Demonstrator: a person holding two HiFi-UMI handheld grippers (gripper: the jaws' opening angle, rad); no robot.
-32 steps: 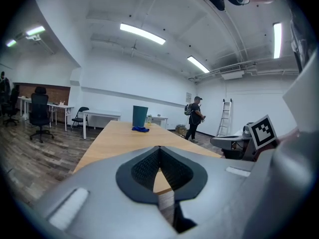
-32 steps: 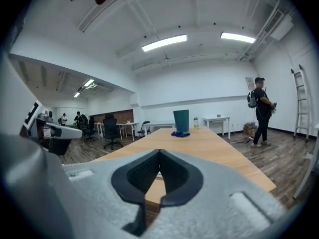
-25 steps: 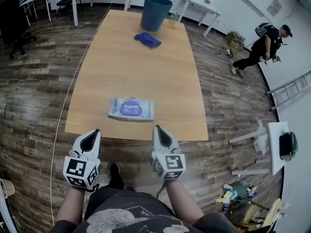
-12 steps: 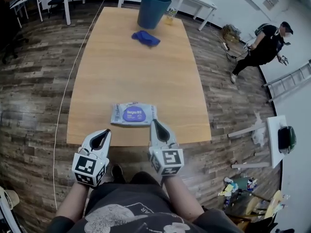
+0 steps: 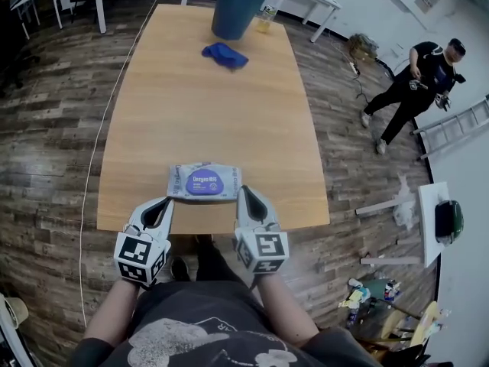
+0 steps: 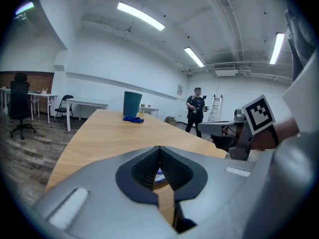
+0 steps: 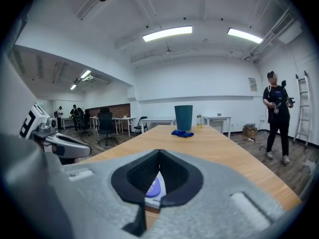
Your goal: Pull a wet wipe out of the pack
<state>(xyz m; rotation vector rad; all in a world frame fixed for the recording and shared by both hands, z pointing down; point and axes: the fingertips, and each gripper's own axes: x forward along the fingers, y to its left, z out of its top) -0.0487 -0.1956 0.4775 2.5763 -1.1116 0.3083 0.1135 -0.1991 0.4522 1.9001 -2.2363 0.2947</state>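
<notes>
A flat wet wipe pack (image 5: pixel 204 182) with a purple round label lies near the front edge of the wooden table (image 5: pixel 206 113). My left gripper (image 5: pixel 166 203) is just below the pack's left corner, at the table's front edge, jaws shut and empty. My right gripper (image 5: pixel 243 193) sits beside the pack's right end, also shut with nothing held. In the right gripper view a slice of the pack (image 7: pixel 153 189) shows through the gap behind the closed tips. The left gripper view shows only a sliver of the pack (image 6: pixel 159 172) there.
A teal bin (image 5: pixel 236 7) stands at the table's far end with a blue cloth (image 5: pixel 225 54) in front of it and a bottle (image 5: pixel 266 20) beside it. A person (image 5: pixel 416 82) stands on the wood floor to the right. Clutter lies at the lower right.
Both grippers have moved forward to the table's front edge, now flanking the pack. Both stayed shut. The pack has not moved on the table.
</notes>
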